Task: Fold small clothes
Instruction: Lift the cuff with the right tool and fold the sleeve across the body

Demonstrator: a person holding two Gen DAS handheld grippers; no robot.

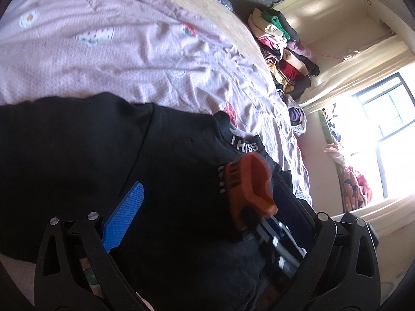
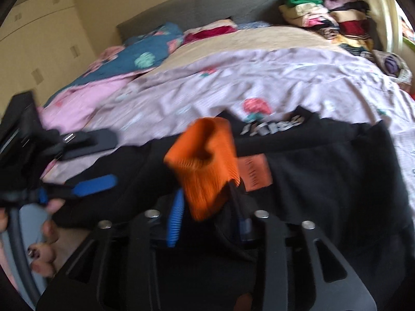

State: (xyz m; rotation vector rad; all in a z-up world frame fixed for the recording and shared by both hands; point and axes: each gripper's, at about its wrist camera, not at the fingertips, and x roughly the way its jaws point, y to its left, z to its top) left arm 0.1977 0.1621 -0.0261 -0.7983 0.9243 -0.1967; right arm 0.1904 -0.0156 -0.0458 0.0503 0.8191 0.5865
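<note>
A black garment [image 1: 77, 155] with white lettering [image 1: 245, 146] and an orange cuff [image 1: 249, 189] lies on the pink sheet. In the left wrist view my left gripper [image 1: 192, 199] is open wide over it; its blue finger [image 1: 124, 217] rests on the cloth. In the right wrist view my right gripper [image 2: 207, 212] is shut on the black garment [image 2: 324, 176] near its orange cuff [image 2: 205, 165], lifting the fold. The left gripper [image 2: 85, 184] shows at the left of that view. The view is blurred.
The pink patterned sheet [image 1: 116, 51] covers the bed. A pile of clothes [image 1: 280, 46] sits at the far side by the wall, also in the right wrist view [image 2: 326, 18]. A window [image 1: 384, 129] is at right. Pillows [image 2: 145, 54] and a grey headboard [image 2: 207, 7] lie at the back.
</note>
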